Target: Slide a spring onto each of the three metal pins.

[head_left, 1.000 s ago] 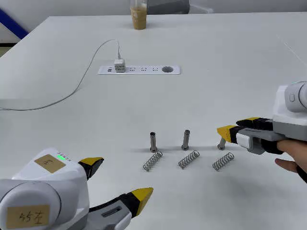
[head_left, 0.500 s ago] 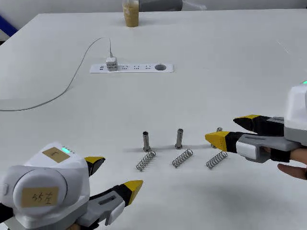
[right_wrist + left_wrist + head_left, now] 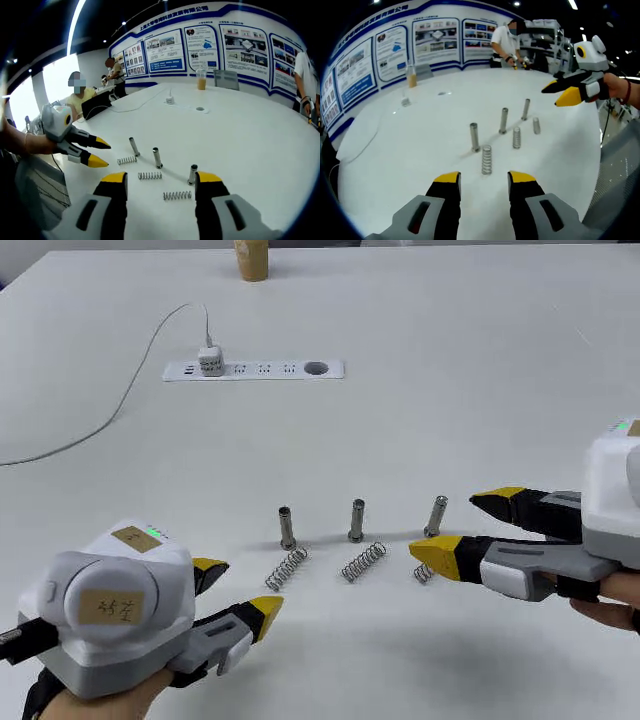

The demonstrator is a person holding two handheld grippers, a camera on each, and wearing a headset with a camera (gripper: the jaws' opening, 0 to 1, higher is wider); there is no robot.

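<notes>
Three upright metal pins stand in a row on the white table: left pin (image 3: pixel 287 528), middle pin (image 3: pixel 357 520), right pin (image 3: pixel 436 516). A spring lies in front of each: left spring (image 3: pixel 287 568), middle spring (image 3: pixel 363 561), right spring (image 3: pixel 423 572), the last partly hidden by a jaw. My right gripper (image 3: pixel 452 523) is open, its jaws straddling the right pin (image 3: pixel 192 175) and the right spring (image 3: pixel 177 195) from the right. My left gripper (image 3: pixel 238 588) is open and empty, a short way before the left spring (image 3: pixel 486 160) and left pin (image 3: pixel 475 137).
A white power strip (image 3: pixel 253 370) with a plugged charger (image 3: pixel 209 361) and its cable (image 3: pixel 120 405) lies further back. A cup (image 3: pixel 251 258) stands at the far edge. Seated and standing people (image 3: pixel 80 95) are beyond the table.
My right gripper has moved left and nearer, so its jaws now flank the right pin and cover part of the right spring. My left gripper has come forward towards the left spring.
</notes>
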